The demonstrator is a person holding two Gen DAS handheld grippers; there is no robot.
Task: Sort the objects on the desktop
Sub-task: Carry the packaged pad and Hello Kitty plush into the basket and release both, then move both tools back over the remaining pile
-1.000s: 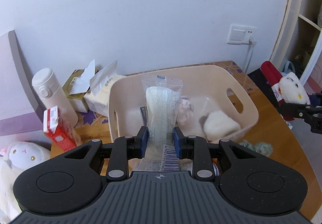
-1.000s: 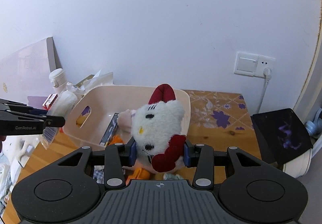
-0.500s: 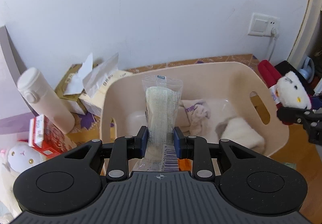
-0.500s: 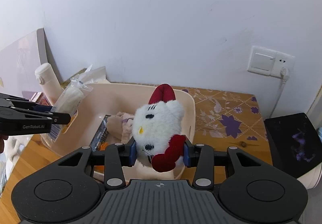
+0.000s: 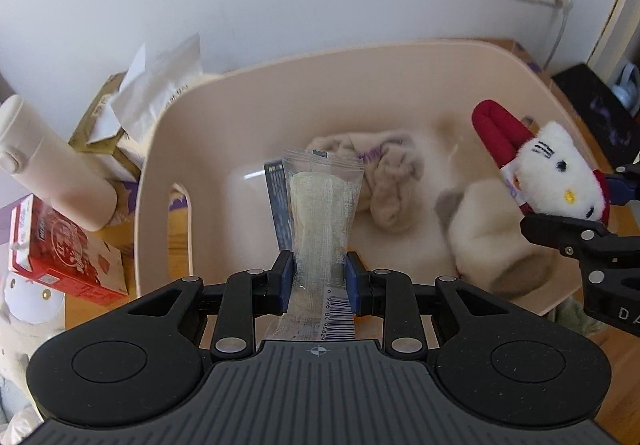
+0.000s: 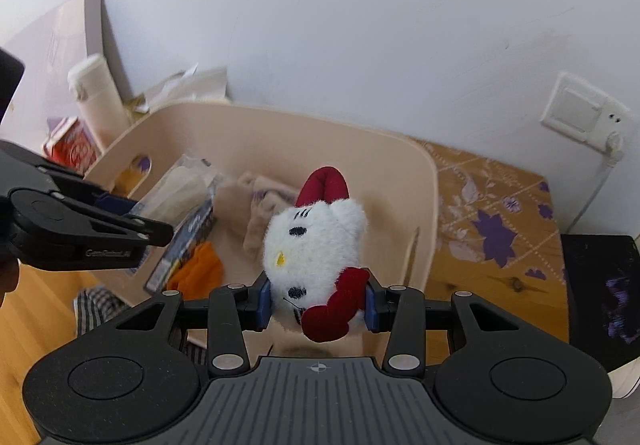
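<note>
Both tongs are loaded and sit over the beige plastic bin with cut-out handles (image 5: 160, 149), which fills the centre of both views.

Left gripper (image 5: 319, 277): clamped on a clear plastic snack packet with a barcode (image 5: 320, 213), held low on the packet, so most of it stands up above the pads at frame centre, over the bin floor.

Right gripper (image 6: 318, 303): clamped on a white plush cat toy with a red bow (image 6: 312, 241), pinched at the body. In the left view the toy sits at right edge, over the bin's right side.

Already in the bin: a crumpled beige cloth (image 5: 380, 181), a dark blue flat packet (image 5: 278, 205) leaning just behind the snack packet, an orange item (image 6: 200, 269), another pale plush lump (image 5: 492, 221).

Risks as I read them:
- The two grippers are near each other over one bin. If both drop further they could clash, or the toy's bow could snag the left tool.
- The packet film is slick and the grip is low, so it may tip or slide out at an angle and land on the rim rather than inside.
- Plush compresses, so fur may cling to a pad on release and drag the toy out again.
- Clutter just beside the bin at upper left, a white flask (image 5: 48, 165) and a red carton (image 5: 56, 249), could get knocked by the left tool on the way out.
</note>
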